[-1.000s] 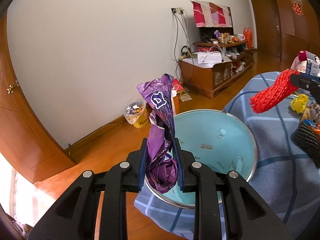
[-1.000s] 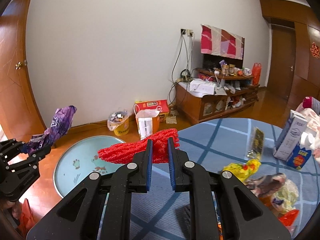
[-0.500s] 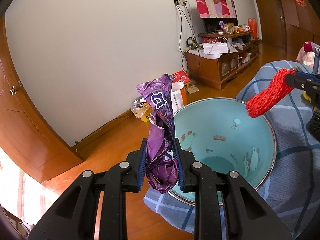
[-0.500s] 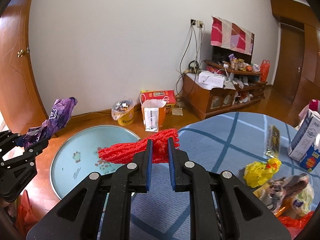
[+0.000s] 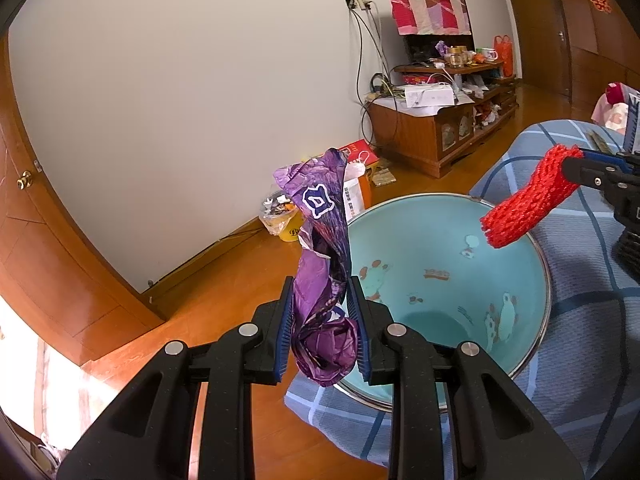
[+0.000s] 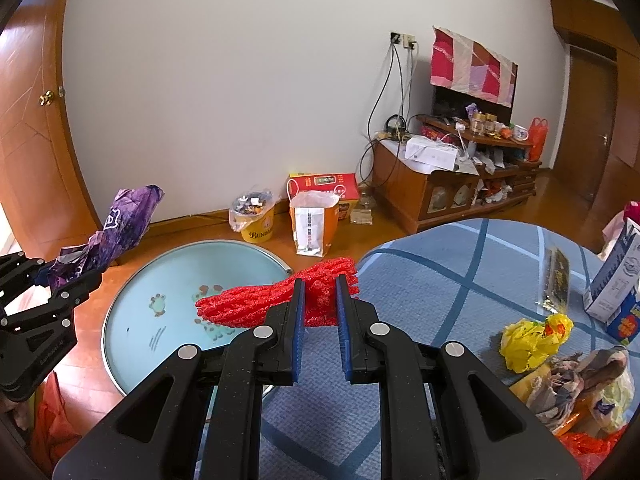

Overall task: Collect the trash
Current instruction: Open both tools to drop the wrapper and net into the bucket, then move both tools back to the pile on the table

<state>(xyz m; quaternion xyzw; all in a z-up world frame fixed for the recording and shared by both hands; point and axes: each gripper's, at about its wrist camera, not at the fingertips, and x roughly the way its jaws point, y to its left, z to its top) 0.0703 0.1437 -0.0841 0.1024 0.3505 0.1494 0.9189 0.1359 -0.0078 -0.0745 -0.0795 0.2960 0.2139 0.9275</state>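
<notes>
Your left gripper (image 5: 320, 320) is clenched on the purple wrapper (image 5: 322, 264), poised at the near rim of the blue basin (image 5: 448, 280); your right gripper (image 6: 320, 312) pinches the red mesh (image 6: 276, 300) over its far rim, likely so both drop inside.

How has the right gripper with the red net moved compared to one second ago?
Yes. In the left wrist view the red net now hangs over the teal basin rim; earlier it was beyond it, over the blue cloth.
</notes>
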